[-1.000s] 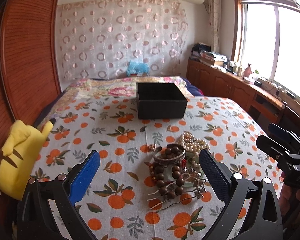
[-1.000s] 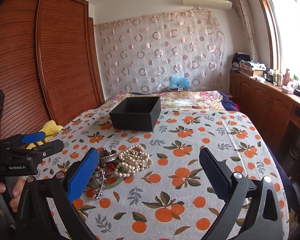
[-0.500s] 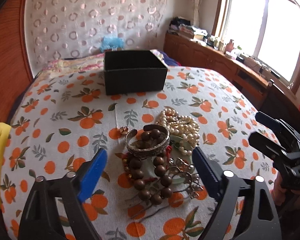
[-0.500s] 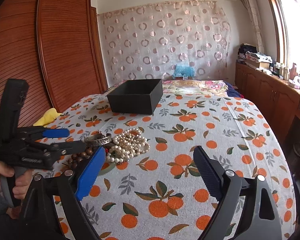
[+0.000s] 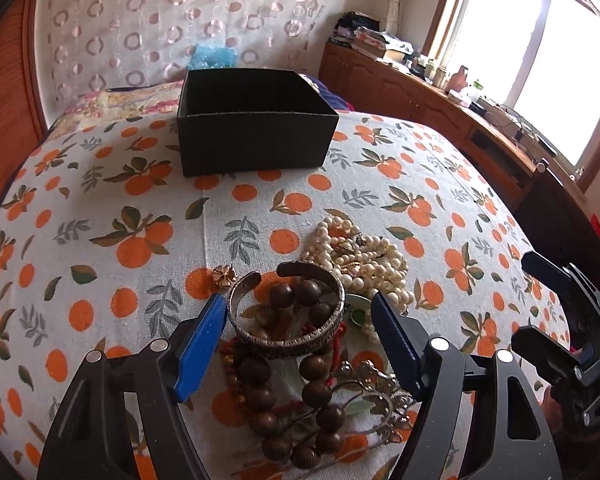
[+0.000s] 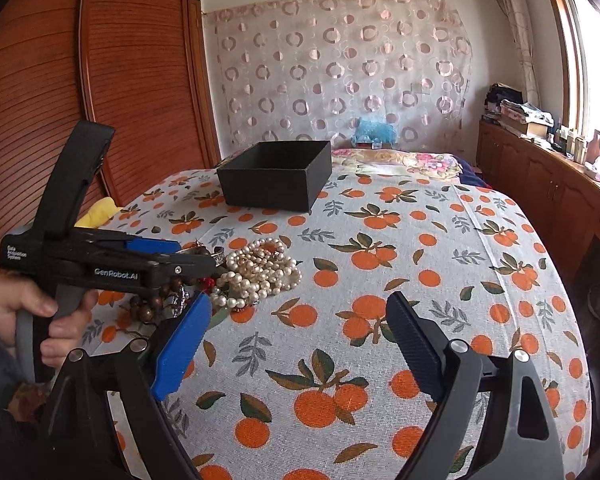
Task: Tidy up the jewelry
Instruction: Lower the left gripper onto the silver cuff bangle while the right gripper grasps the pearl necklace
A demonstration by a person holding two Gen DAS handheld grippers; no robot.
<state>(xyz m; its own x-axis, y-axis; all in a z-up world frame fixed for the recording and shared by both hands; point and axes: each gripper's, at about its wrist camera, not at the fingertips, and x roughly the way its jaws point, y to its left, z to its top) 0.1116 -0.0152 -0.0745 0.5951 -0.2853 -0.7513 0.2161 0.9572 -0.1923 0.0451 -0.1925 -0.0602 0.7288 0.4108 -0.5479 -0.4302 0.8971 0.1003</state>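
Left tool point(image 5: 298, 312) has dropped over silver bangle point(image 5: 288, 312), straddling it, closing, not yet pinching; right tool point(image 6: 298, 316) spread, farther.

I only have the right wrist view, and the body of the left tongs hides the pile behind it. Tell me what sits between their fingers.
Observer: The silver cuff bangle lies between the fingers of the left tongs. Their jaws are closing, and the dark right-hand pad is not on it yet.
Operator: Report what is inside the bangle.
Observer: Several brown wooden beads lie inside its ring. The rest of the strand trails towards the camera.
Operator: Name anything loose beside it.
Observer: A small flower-shaped piece lies on the cloth just beyond the blue pad, apart from the pearls.
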